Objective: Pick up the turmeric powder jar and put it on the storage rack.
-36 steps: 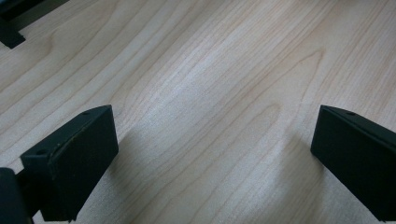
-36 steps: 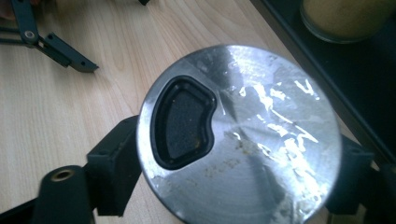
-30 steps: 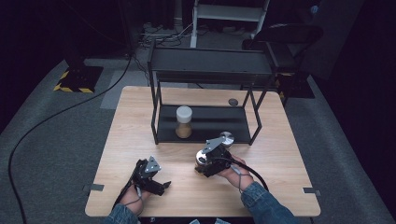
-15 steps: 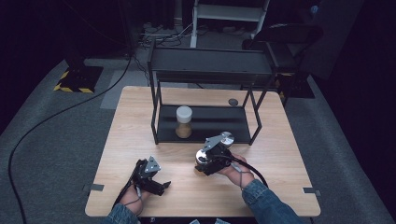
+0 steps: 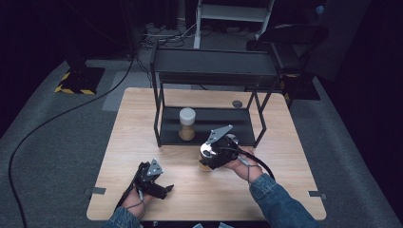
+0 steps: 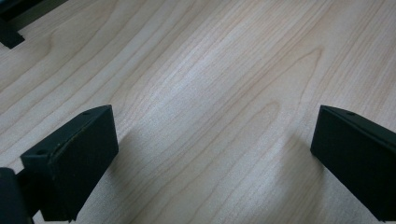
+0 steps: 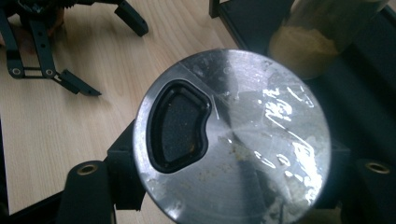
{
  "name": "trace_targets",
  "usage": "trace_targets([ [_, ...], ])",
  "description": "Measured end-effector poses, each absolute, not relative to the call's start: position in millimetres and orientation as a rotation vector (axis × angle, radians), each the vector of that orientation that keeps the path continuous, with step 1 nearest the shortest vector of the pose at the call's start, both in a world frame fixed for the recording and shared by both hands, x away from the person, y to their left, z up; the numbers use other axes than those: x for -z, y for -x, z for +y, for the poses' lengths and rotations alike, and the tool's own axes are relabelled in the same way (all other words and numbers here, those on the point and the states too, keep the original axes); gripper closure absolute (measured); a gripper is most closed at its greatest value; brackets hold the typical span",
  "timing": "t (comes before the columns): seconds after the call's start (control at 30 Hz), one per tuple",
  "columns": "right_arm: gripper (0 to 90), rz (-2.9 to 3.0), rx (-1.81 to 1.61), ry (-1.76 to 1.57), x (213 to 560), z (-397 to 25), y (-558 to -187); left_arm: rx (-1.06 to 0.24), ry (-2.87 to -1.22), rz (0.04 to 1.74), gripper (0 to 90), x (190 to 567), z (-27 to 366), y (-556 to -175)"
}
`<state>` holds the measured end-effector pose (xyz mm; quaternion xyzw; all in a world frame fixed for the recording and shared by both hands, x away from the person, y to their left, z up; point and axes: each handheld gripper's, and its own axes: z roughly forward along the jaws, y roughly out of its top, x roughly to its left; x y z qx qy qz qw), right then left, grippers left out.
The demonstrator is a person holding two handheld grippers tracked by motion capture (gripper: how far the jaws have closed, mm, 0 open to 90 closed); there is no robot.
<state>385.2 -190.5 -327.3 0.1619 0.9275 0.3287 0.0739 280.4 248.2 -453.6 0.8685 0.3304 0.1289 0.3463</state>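
Jar with silver lid (image 7: pixel 232 135): held upright between the jaws of the right gripper (image 5: pixel 215 153), which are pressed against its sides just under the lid. It is seen in the high view (image 5: pixel 207 153) over the table (image 5: pixel 285 190), just in front of the black shelf rack (image 5: pixel 214 66). A dark kidney-shaped opening is set in the lid's top.

Jar with white lid (image 5: pixel 187 124): stood upright on the rack's lower shelf, filled with yellowish powder, near the held jar but apart from it; its lower part is also seen in the right gripper view (image 7: pixel 322 32).

Left gripper (image 5: pixel 151 180): rested low over the table's near left part, well apart from both jars, jaws spread wide over bare wood (image 6: pixel 210 116).

Small dark round object (image 5: pixel 237 103): laid on the table behind the rack.
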Motion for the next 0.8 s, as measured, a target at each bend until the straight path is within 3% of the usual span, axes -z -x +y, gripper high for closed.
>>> trace_targets([
  [0.8, 31.3, 2.711, -0.982, -0.582, 277.1, -193.8, -437.4, -0.334, -2.254, 0.856, 0.7, 453.6, 249.5, -280.3],
])
